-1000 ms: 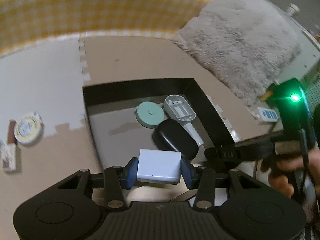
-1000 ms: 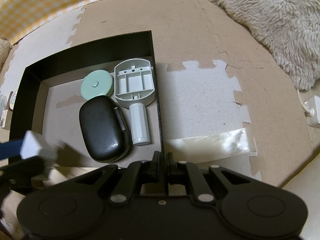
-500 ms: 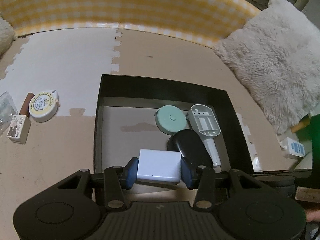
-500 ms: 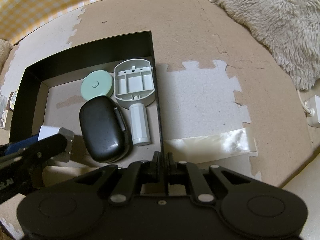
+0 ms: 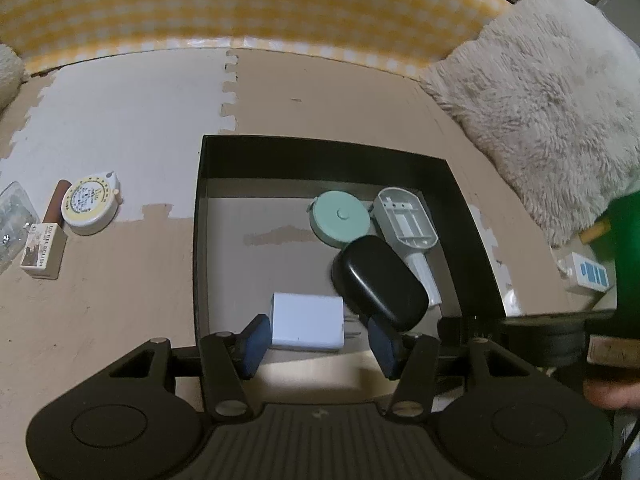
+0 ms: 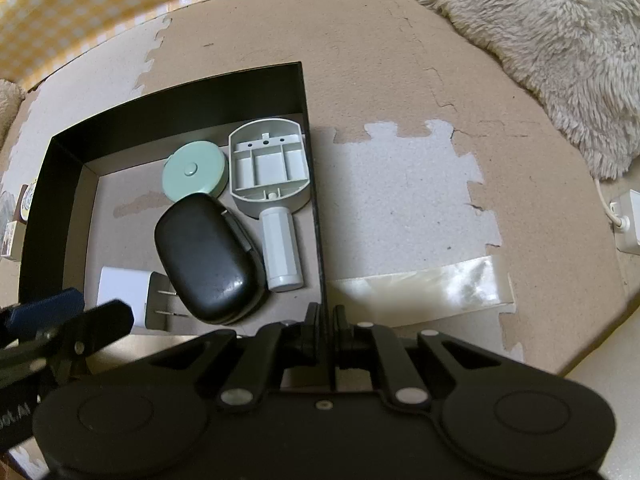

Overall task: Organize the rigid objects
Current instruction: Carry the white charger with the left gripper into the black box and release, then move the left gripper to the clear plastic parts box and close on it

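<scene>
1. The left gripper (image 5: 318, 340) is standing open, its jaws having just been widening to release the white charger (image 5: 307, 327), which is lying in the black box (image 5: 200, 240) beside the black case (image 5: 380, 280)
2. The right gripper (image 6: 326, 320) is pinching the box's right wall, apparently steadying it

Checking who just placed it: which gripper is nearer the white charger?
Left. The left gripper straddles the white charger, jaws just opened off it; the right gripper is clamped on the black box wall.
</scene>
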Motion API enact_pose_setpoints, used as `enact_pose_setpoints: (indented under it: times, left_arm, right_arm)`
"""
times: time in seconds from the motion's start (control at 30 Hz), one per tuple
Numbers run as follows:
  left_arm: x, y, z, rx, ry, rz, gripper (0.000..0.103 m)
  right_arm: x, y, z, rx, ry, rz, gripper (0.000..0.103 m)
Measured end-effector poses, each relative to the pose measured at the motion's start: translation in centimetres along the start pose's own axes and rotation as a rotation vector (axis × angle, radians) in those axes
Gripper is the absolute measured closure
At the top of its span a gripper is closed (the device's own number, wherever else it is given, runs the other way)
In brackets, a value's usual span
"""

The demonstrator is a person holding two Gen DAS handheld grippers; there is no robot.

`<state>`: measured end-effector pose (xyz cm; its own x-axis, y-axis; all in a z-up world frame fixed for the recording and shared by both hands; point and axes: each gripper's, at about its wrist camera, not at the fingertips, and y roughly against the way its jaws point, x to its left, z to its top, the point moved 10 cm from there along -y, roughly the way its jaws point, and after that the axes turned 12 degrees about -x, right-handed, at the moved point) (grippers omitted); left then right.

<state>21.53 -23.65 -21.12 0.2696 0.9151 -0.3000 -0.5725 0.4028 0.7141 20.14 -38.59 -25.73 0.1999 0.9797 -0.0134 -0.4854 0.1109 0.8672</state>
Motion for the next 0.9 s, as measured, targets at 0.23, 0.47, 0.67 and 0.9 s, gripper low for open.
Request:
enact_pose_setpoints:
  times: [0.23, 0.47, 0.67, 0.9]
  left_arm:
    - [-0.2, 1.2, -0.2, 0.006, -0.027, -0.025, 0.031]
    - [-1.1, 2.9, -0.1, -0.002, -0.066, -0.058, 0.012]
    - [-1.6, 4.6, 0.4, -0.022, -0.106, -0.084, 0.002]
    - [-0.7, 6.3, 2.1, -0.092, -0.142, -0.117, 0.0]
  right_arm:
    - [0.0, 0.0, 0.0, 0.0, 0.0, 0.0, 0.094]
    - [0.0, 0.0, 0.0, 0.0, 0.002, -0.001, 0.094]
    - [0.0, 0.0, 0.0, 0.0, 0.002, -0.001, 0.094]
    - [0.0, 0.0, 0.0, 0.0, 0.002, -0.001, 0.094]
